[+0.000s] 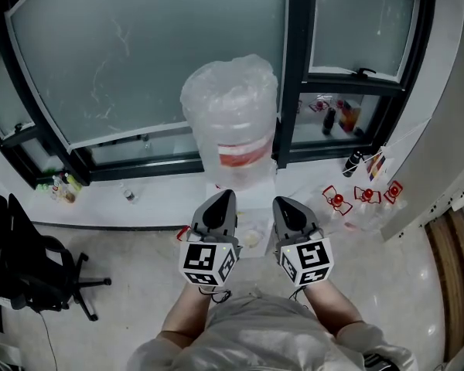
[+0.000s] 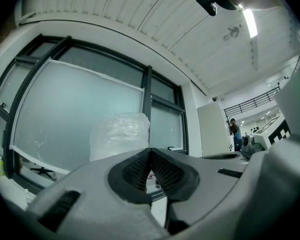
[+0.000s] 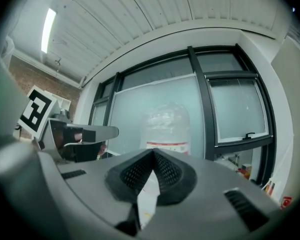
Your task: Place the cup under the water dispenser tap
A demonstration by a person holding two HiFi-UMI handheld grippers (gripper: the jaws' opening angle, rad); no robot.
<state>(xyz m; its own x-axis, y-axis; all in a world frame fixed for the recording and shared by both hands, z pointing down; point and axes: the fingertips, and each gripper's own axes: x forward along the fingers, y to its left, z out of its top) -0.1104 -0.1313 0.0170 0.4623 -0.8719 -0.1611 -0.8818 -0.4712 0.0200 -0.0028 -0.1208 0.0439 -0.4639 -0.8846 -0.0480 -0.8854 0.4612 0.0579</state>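
A water dispenser stands against the window, its big upturned bottle (image 1: 230,114) wrapped in clear plastic with a red label. My left gripper (image 1: 223,196) and right gripper (image 1: 283,202) hover side by side just in front of it, both pointing at it. A small pale round thing (image 1: 251,239), perhaps a cup, lies low between them; I cannot tell for sure. In the left gripper view the left gripper (image 2: 150,152) has its pads together with nothing held, the bottle (image 2: 120,136) beyond. In the right gripper view the right gripper (image 3: 153,152) is likewise shut and empty, facing the bottle (image 3: 166,126).
A black office chair (image 1: 31,261) stands at the left. Small bottles (image 1: 62,185) sit on the left sill, and more bottles (image 1: 329,119) behind the right window. Red-and-white items (image 1: 363,195) lie on the floor at the right. A white wall panel (image 1: 441,130) closes the right side.
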